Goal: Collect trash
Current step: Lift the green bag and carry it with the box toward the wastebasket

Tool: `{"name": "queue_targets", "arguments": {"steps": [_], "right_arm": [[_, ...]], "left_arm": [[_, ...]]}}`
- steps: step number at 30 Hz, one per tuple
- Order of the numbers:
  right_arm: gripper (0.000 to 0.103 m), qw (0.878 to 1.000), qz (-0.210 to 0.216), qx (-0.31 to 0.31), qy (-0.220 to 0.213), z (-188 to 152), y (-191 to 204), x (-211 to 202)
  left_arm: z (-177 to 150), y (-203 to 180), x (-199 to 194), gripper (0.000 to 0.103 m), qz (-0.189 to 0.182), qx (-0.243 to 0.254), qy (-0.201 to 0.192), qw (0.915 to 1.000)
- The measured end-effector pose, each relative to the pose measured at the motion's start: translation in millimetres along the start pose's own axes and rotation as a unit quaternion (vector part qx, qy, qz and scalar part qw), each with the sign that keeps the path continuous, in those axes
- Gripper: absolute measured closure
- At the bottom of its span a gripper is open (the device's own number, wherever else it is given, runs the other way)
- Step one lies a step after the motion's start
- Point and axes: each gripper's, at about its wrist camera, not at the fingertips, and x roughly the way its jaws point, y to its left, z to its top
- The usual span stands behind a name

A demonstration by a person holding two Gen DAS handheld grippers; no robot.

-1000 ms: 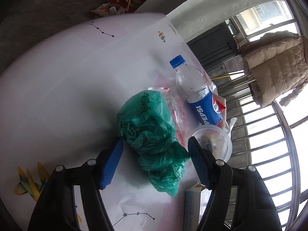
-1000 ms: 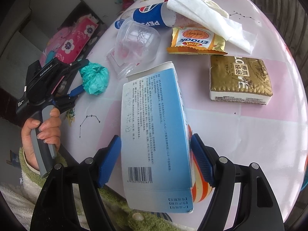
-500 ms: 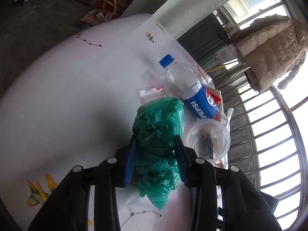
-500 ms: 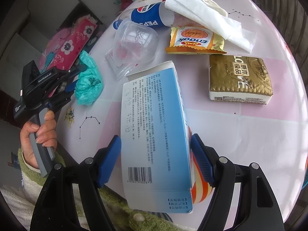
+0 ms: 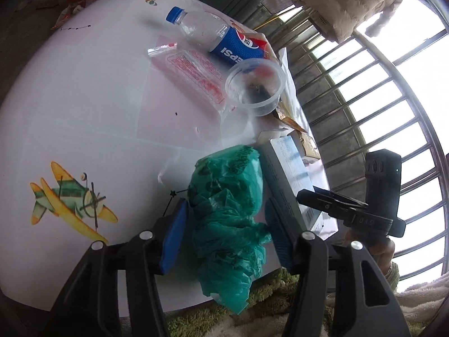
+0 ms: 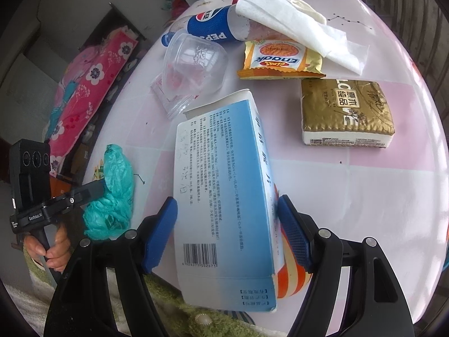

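A crumpled green plastic bag [image 5: 227, 213] lies at the near edge of the round table [image 5: 84, 98], its lower end hanging past the rim. My left gripper [image 5: 226, 233] straddles it; the jaws are opening and the blue pads [image 5: 174, 236] sit loosely at the bag's sides. In the right wrist view the same bag [image 6: 112, 196] shows against one left finger. My right gripper [image 6: 227, 233] is shut on a blue-and-white carton [image 6: 221, 185], held tilted over the table right beside the bag.
A Pepsi bottle [image 5: 224, 42] lies on its side behind a clear plastic cup [image 5: 254, 84] and a clear zip bag [image 5: 193, 70]. A white tissue [image 6: 294, 22], an orange snack wrapper [image 6: 277, 59] and a gold pack [image 6: 345, 109] lie farther right. Window bars stand behind.
The left gripper squeezed the green bag, carried it back to the near table edge beside the carton while rolling, then widened its jaws again. The right gripper and carton have not moved.
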Motion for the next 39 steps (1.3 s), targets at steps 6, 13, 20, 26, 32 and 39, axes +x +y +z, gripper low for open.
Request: {"name": "queue_targets", "arguments": {"steps": [6, 13, 20, 26, 32, 39], "right_arm": [[0.034, 1.000, 0.002, 0.003, -0.002, 3, 0, 1], [0.023, 0.997, -0.033, -0.068, -0.003, -1, 22, 3], [0.023, 0.995, -0.056, -0.077, 0.007, -4, 26, 13], [0.032, 0.996, -0.053, -0.074, 0.002, -3, 23, 10], [0.036, 0.999, -0.022, -0.048, -0.004, -8, 13, -1], [0.038, 0.999, 0.036, -0.023, -0.021, -15, 7, -21]], "left_arm": [[2, -8, 6, 0.041, 0.027, 0.009, 0.005, 0.9996], [-10, -18, 14, 0.041, 0.112, 0.050, 0.002, 0.9925], [-16, -36, 27, 0.045, 0.182, 0.106, -0.007, 0.9776], [-22, -43, 30, 0.054, 0.224, 0.131, -0.021, 0.9655], [-26, -52, 22, 0.055, 0.248, 0.143, -0.041, 0.9573], [-28, -70, 6, 0.055, 0.236, 0.149, -0.065, 0.9580]]}}
